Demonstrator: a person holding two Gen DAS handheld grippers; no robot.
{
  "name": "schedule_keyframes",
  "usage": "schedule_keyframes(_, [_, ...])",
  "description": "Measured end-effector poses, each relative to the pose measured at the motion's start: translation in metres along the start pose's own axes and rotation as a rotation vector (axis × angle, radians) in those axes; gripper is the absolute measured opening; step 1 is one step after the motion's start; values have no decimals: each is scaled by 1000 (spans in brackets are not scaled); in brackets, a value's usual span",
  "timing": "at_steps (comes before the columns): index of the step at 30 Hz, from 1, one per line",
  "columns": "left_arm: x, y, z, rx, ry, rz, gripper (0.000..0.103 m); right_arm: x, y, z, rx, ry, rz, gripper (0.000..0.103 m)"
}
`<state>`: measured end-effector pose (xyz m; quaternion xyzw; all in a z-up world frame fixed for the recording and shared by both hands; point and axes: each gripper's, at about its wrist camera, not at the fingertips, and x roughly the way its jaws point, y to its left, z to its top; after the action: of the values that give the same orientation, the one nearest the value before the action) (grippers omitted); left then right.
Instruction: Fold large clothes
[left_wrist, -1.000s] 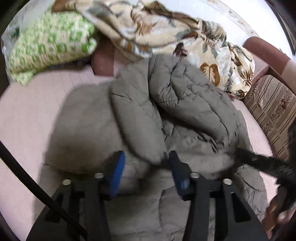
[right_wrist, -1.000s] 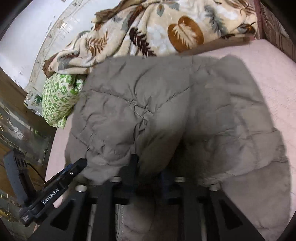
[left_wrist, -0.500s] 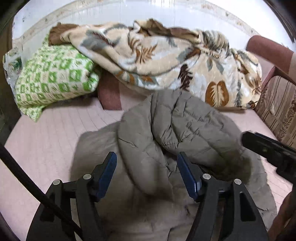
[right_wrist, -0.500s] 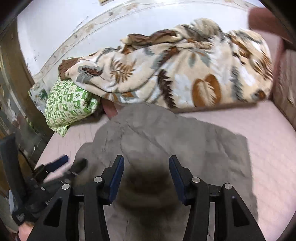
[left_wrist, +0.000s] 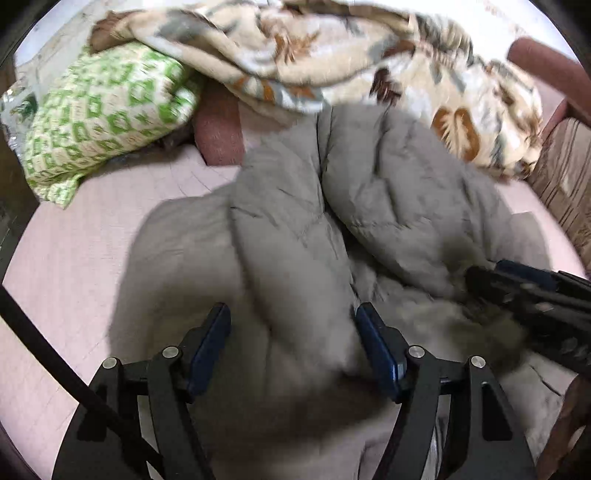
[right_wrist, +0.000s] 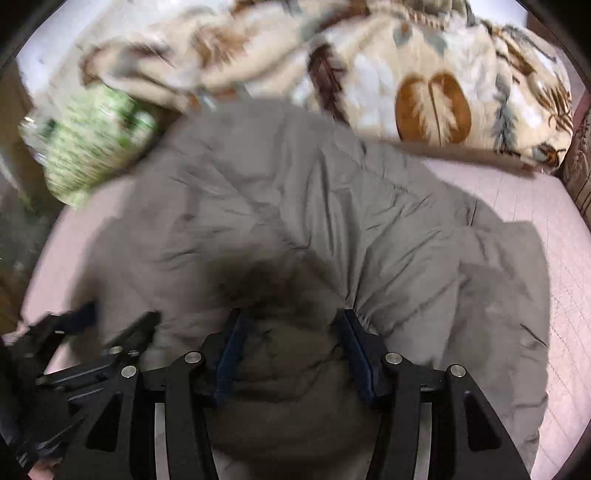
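A large grey-brown quilted puffer jacket (left_wrist: 288, 229) lies on the pink bed, both sleeves folded in over its front; it also fills the right wrist view (right_wrist: 314, 206). My left gripper (left_wrist: 293, 347) is open, its blue pads (left_wrist: 208, 347) on either side of the left sleeve's lower part, low over it. My right gripper (right_wrist: 291, 354) is open over the dark furry hood edge (right_wrist: 280, 369), which bulges between the fingers. The right gripper shows at the right of the left wrist view (left_wrist: 532, 295), the left gripper at the lower left of the right wrist view (right_wrist: 85, 354).
A leaf-patterned blanket (left_wrist: 369, 62) is heaped along the far wall, also in the right wrist view (right_wrist: 424, 74). A green-and-white pillow (left_wrist: 103, 118) lies far left. A striped cushion (left_wrist: 565, 177) stands at the right. The pink mattress (left_wrist: 74, 258) surrounds the jacket.
Both grippers have dropped from the raised position back down low over the jacket. The right gripper, shut on fabric a second ago, stays open, now over the hood.
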<state>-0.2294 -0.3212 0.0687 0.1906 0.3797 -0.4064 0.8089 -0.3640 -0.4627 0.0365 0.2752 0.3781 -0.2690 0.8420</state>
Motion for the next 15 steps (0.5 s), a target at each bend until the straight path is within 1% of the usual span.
schedule_keyframes(2, [-26,5,-16,-7,-37,-11,70,-28,2,-8,-9,-44,13,57])
schedule_keyframes(3, [-37,7,-27,-10,-43,-15,70,-40,3,-15,-12,-58,18,58])
schedule_keyframes(5, [-52,7,-45,-10,-41,-28,70,-67,5,-38,-23,-81,56,59])
schedule_keyframes(7, [-73,8,-72,-13,-48,-36,70,-88,7,-63,-26,-84,79,60])
schedule_keyframes(10, [-102,4,-113,14,-54,-33,70,-114,15,-107,-22,-77,130,61])
schedule_keyframes(11, [-113,3,-130,28,-58,-23,70,-121,19,-121,-19,-76,139,61])
schedule_keyframes(13, [-127,1,-151,42,-54,-14,70,-133,23,-146,-24,-69,156,62])
schedule_keyframes(15, [-141,5,-172,22,-56,-2,70,-145,25,-172,-35,-66,148,64])
